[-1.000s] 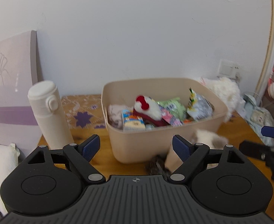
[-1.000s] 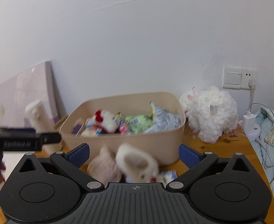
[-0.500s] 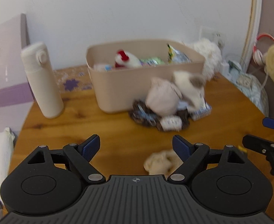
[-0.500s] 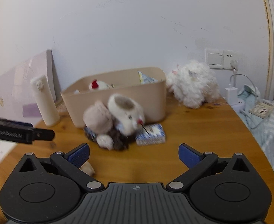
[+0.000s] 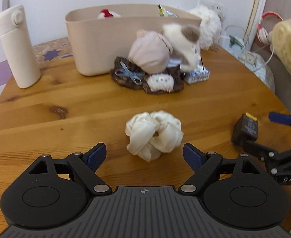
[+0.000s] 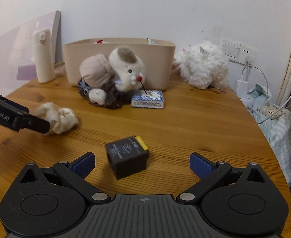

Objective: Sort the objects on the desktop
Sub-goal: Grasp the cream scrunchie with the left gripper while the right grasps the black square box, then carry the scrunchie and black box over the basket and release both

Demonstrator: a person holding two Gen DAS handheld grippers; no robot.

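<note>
A: How far along is the sorting?

B: Partly, I'd judge. The beige plastic tub [image 5: 98, 39] at the far side of the round wooden bench [image 5: 46, 107] already holds snack packets and a red-and-white plush. Left out are a crumpled cream cloth bundle [image 5: 155, 133], a small black box with a yellow edge [image 6: 128, 155], a blue-and-white printed packet [image 6: 147, 99], and the heap of a pinkish-beige plush and a white cat plush on brown fabric [image 5: 157, 59], touching the tub's near wall.

A: And the jaws?

B: Both empty, spread wide. The left gripper [image 5: 144, 156] is low with the cloth bundle just beyond its tips; the right gripper [image 6: 142, 163] has the black box between its fingers, untouched.

A: What changed over the last second?

B: Both grippers pulled back from the tub and dropped toward the bench's near edge; the tub's contents, visible from above then, now barely show.
</note>
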